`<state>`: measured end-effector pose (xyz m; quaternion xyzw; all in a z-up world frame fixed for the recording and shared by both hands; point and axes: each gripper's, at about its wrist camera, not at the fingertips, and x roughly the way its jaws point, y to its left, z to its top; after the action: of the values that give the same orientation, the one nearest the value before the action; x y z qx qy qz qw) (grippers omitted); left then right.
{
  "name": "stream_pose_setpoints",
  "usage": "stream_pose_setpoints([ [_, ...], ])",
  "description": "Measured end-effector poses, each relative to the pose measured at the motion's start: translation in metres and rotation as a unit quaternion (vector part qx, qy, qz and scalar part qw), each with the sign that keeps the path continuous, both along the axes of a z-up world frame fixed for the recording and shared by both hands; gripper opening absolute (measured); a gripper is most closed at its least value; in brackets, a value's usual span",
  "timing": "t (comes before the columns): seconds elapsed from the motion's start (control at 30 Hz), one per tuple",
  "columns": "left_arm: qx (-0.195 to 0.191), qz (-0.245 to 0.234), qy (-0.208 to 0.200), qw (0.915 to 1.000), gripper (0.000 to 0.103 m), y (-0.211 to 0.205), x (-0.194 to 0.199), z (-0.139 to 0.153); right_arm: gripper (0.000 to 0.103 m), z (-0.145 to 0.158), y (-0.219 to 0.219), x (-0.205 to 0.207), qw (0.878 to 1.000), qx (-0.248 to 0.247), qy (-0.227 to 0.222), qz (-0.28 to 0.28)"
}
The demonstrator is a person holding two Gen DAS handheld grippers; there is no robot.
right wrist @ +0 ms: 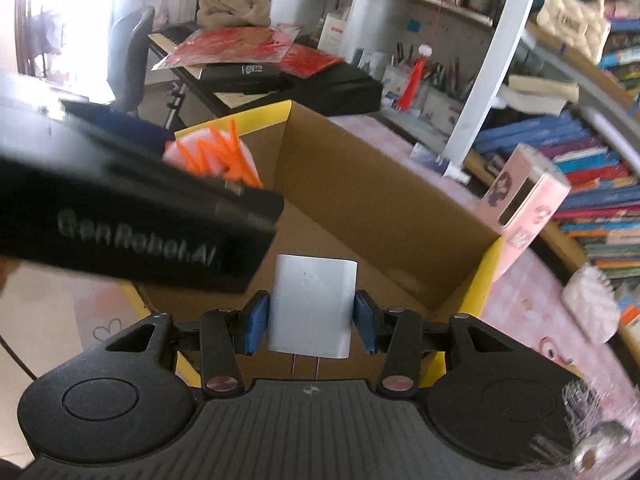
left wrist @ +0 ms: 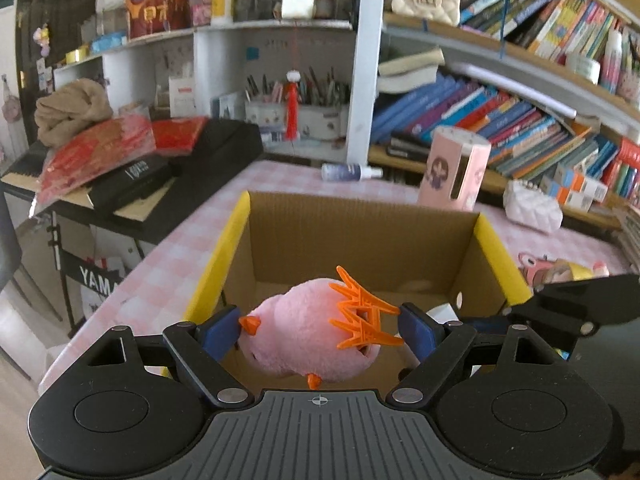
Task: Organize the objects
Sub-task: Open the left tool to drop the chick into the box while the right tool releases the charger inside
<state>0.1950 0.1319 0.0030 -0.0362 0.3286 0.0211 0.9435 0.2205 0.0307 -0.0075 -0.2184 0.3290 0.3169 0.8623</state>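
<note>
1. Left wrist view: the left gripper [left wrist: 320, 330] clamps a pink plush chick [left wrist: 308, 336] over the open cardboard box [left wrist: 360, 232]; lowering before release would likely stop it tumbling out

2. Right wrist view: the right gripper [right wrist: 312, 320] pinches a white charger [right wrist: 312, 308] above the same box, the left gripper's body crowding its path; a pink carton [right wrist: 524, 208] stands just beside the box wall

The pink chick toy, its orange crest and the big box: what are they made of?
Pink chick toy: soft plush, going by its fuzzy matte nap. Orange crest: probably hard plastic, thin stiff spikes with a smooth sheen. Box: brown corrugated cardboard, ribbed walls, yellow-faced flaps.
</note>
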Motion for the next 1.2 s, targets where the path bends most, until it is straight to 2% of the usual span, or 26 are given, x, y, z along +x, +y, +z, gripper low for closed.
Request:
stream_pose_setpoints([
  [0.2, -0.003, -0.003, 0.026, 0.9997, 0.086, -0.005, 0.006, -0.013, 0.043, -0.005, -0.011, 0.019, 0.996, 0.041, 0.079, -0.009],
  [0.33, -0.019, 0.009, 0.036, 0.9991, 0.087, -0.001, 0.008, -0.017, 0.042, -0.006, -0.011, 0.018, 0.996, 0.050, 0.078, -0.001],
  [0.63, -0.011, 0.014, 0.036, 0.9992, 0.087, -0.003, 0.007, -0.017, 0.042, -0.007, -0.012, 0.022, 0.995, 0.058, 0.085, 0.013],
  [0.7, -0.009, 0.014, 0.030, 0.9994, 0.088, -0.004, 0.004, -0.014, 0.044, -0.006, -0.012, 0.019, 0.995, 0.057, 0.077, 0.012],
  [0.87, -0.025, 0.017, 0.003, 0.9995, 0.091, -0.003, -0.010, -0.003, 0.059, 0.004, -0.017, 0.006, 0.998, 0.062, 0.032, 0.004],
  [1.07, -0.028, 0.014, -0.068, 0.9972, 0.098, -0.005, -0.039, 0.019, 0.065, 0.021, -0.036, -0.010, 0.996, 0.086, -0.001, -0.035],
  [1.2, -0.027, 0.014, -0.094, 0.9951, 0.100, -0.005, -0.055, 0.030, 0.067, 0.030, -0.046, -0.025, 0.993, 0.097, -0.028, -0.067],
])
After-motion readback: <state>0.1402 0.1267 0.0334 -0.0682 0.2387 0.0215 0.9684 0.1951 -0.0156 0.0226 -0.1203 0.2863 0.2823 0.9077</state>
